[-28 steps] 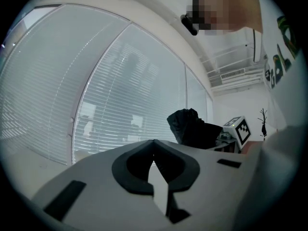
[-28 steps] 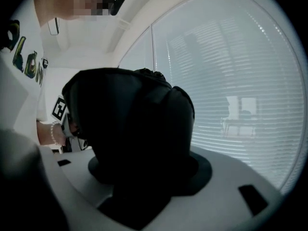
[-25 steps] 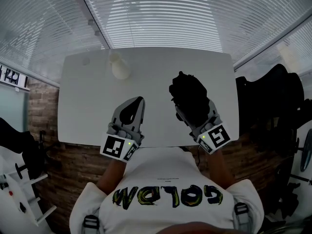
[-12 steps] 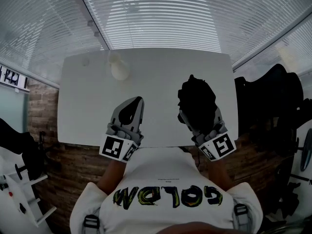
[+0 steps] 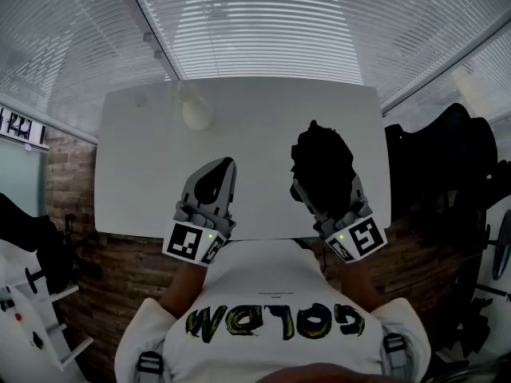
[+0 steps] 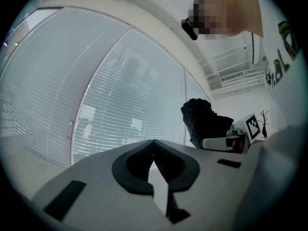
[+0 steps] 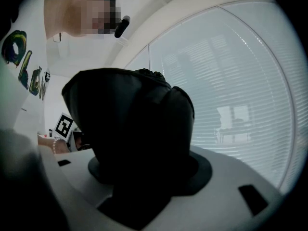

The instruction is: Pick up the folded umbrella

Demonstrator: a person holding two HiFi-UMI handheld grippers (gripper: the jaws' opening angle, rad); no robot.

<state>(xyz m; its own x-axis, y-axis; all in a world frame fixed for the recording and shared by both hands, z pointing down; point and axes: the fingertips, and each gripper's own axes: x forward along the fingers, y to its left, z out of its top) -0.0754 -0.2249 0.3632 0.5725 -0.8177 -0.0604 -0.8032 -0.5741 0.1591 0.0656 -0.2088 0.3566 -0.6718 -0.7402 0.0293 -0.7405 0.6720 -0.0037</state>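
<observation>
I count one folded umbrella [image 5: 321, 166], black and bunched, clamped in my right gripper [image 5: 319, 190]; its jaws stand partway apart with the dark bundle filling the gap between them, pads pressed on the fabric. From the head view, the umbrella's long axis follows the gripper's own line: the free end points away from me toward the far edge of the table [image 5: 144, 174], leaning a little to the left. It sits over the table's right half; I cannot tell whether it clears the surface. My left gripper [image 5: 229, 163] rests over the near middle, tips brought together on nothing. Two grippers, one table, and one pale upright object [image 5: 196, 112] at the far left, well apart from both.
</observation>
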